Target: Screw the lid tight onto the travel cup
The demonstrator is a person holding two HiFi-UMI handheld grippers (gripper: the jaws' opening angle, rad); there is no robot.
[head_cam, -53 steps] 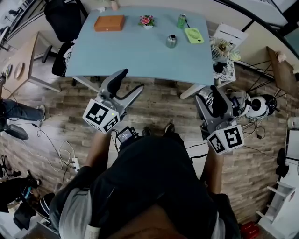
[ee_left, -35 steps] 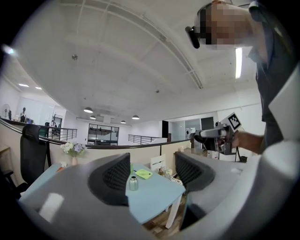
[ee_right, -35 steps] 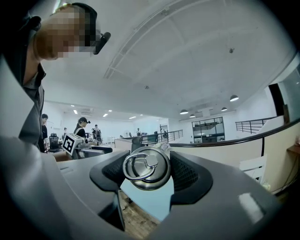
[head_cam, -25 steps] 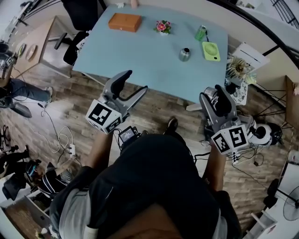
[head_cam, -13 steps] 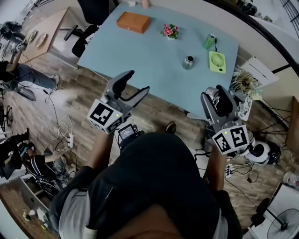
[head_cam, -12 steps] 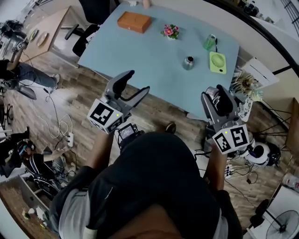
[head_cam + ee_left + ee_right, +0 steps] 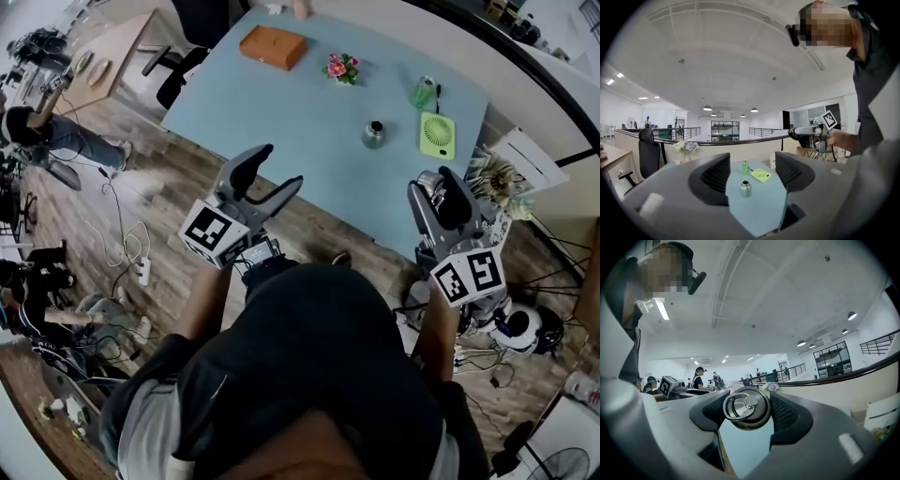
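Wood-plank flooring fills most of the head view, with loose cables (image 7: 117, 253) trailing at the left edge and a black office chair (image 7: 192, 28) beside a wooden desk (image 7: 112, 52) in the upper left. A pale blue table (image 7: 281, 103) stretches across the top centre. On it the travel cup (image 7: 374, 134), a small steel cylinder standing upright and open-topped, sits right of centre. Just beside it to the right lies a lime-green handheld fan (image 7: 437, 135), and a green bottle (image 7: 423, 92) stands near the far edge. A small pot of pink flowers (image 7: 341, 67) and a brown box (image 7: 273, 46) stand well apart toward the upper left.

Below the table's near edge the left gripper (image 7: 278, 167) hangs over the floor; its own view shows the jaws apart with nothing between them, the cup framed far off in the gap. The right gripper (image 7: 439, 195), at the lower right of the table, is clamped on the steel lid (image 7: 746, 408), whose ring handle faces the camera. Behind it spreads a white-ceilinged open office with round ceiling lights and a railing.
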